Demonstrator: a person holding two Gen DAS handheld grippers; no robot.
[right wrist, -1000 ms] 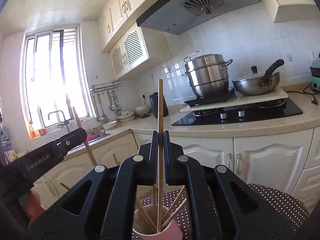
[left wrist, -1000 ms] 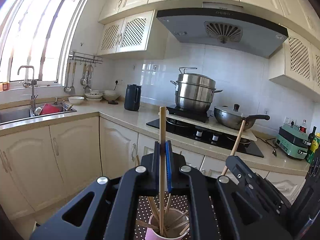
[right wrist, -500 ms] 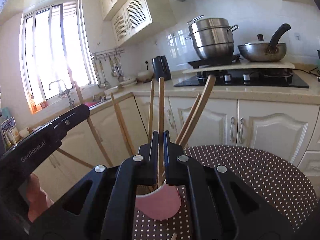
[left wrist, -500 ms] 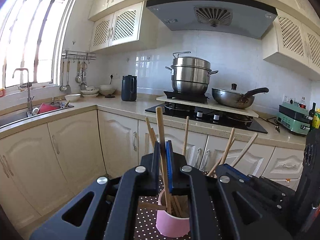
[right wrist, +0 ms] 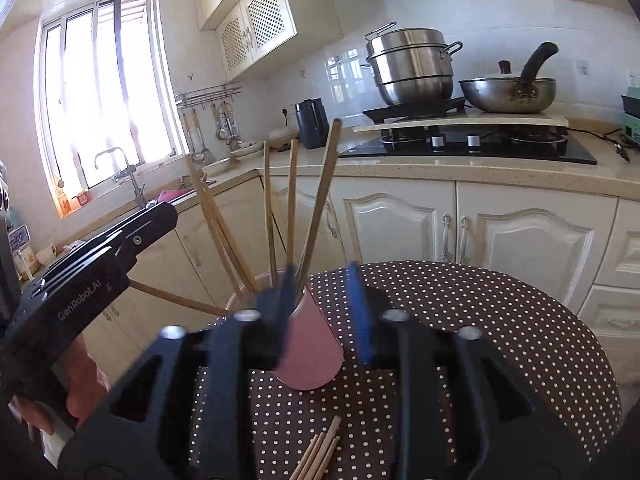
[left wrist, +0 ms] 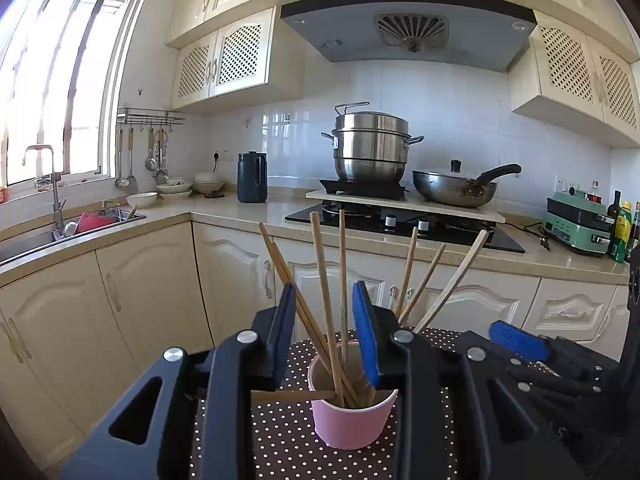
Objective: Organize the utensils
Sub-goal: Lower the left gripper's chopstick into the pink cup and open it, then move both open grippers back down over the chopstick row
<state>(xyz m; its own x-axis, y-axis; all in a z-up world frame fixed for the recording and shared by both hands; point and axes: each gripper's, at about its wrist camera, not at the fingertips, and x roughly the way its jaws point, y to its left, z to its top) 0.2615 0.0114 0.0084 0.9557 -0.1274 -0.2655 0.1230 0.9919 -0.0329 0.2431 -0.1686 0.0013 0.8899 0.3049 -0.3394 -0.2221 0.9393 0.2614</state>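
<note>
On the dotted tablecloth point(right wrist: 460, 320), both grippers, left point(left wrist: 326, 334) and right point(right wrist: 322, 312), have just spread open, holding nothing; their jaws could tip the chopstick-filled pink cup point(left wrist: 352, 420).

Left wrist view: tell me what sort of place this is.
A home kitchen, almost certainly. A range hood hangs over a black hob that carries a steel steamer pot and a wok, and a sink with a tap sits under the window.
</note>
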